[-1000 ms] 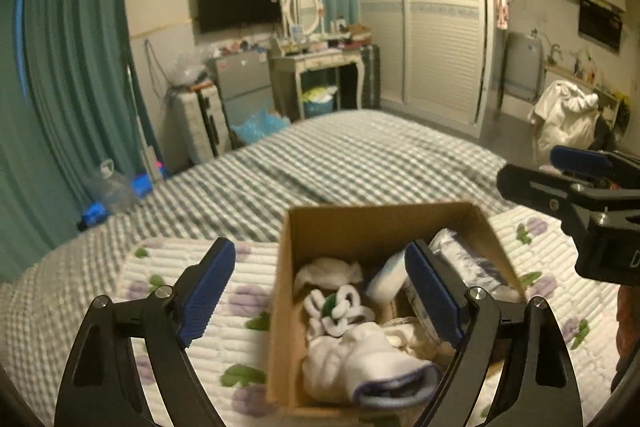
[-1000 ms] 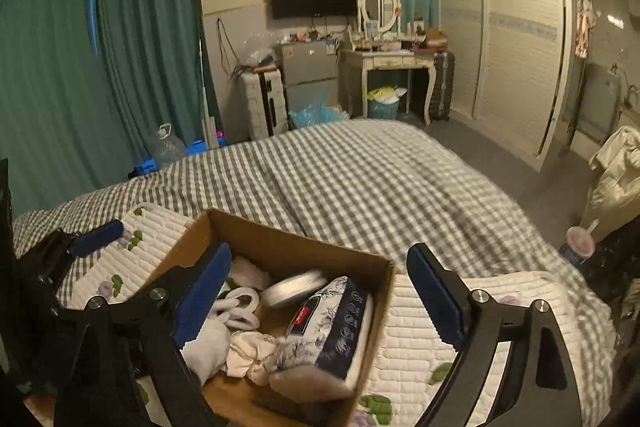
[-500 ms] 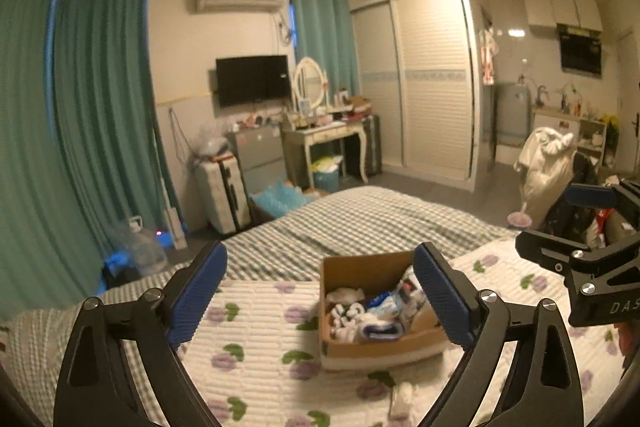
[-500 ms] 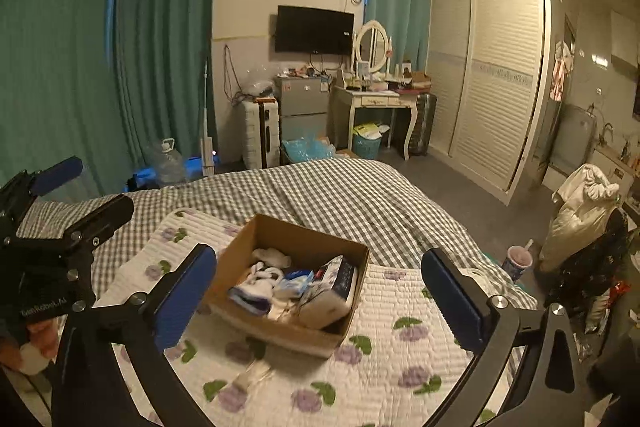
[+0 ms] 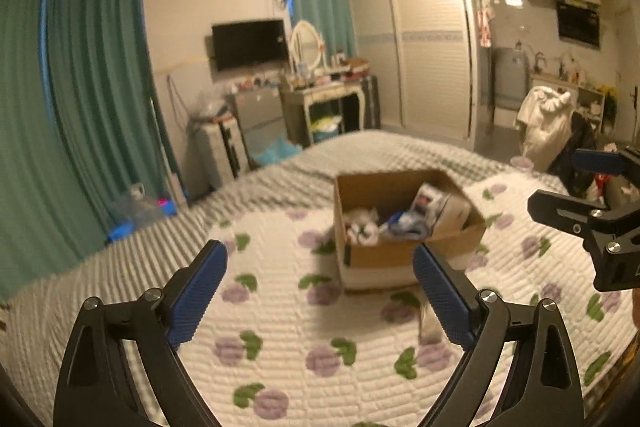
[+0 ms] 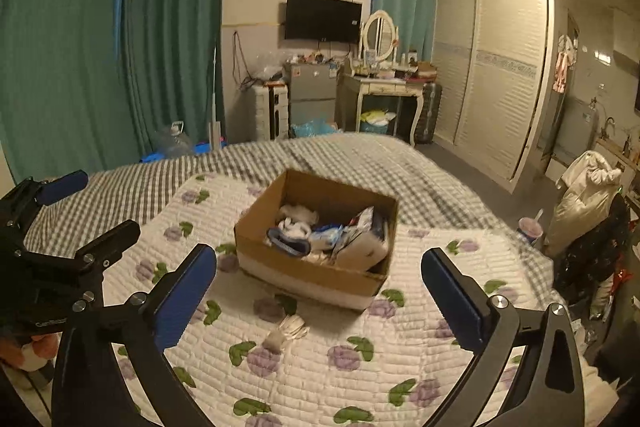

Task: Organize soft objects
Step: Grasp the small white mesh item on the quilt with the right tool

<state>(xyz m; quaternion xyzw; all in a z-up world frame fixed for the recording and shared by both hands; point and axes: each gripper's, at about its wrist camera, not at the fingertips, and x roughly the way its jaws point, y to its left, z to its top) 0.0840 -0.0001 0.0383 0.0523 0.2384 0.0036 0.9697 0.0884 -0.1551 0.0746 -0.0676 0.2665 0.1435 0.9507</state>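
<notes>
A brown cardboard box (image 6: 280, 259) stands on a white quilt with purple flowers (image 6: 360, 367) on the bed. It holds several soft items: white socks (image 6: 298, 219), a blue-trimmed sock (image 6: 288, 245) and a tissue pack (image 6: 362, 247). It also shows in the left wrist view (image 5: 384, 255). A small white sock (image 6: 288, 331) lies on the quilt in front of the box. My left gripper (image 5: 320, 303) and my right gripper (image 6: 320, 301) are both open and empty, held back from the box.
A grey checked bedspread (image 6: 360, 155) covers the far part of the bed. Beyond it stand a dressing table (image 6: 384, 95), a small fridge (image 6: 312, 99), a wardrobe (image 6: 496, 75) and green curtains (image 6: 100, 47). An orange and white plush (image 6: 34, 351) sits at the lower left.
Both grippers have pulled up and back from the box, which now looks smaller and farther away. The small white sock in front of the box has come into view.
</notes>
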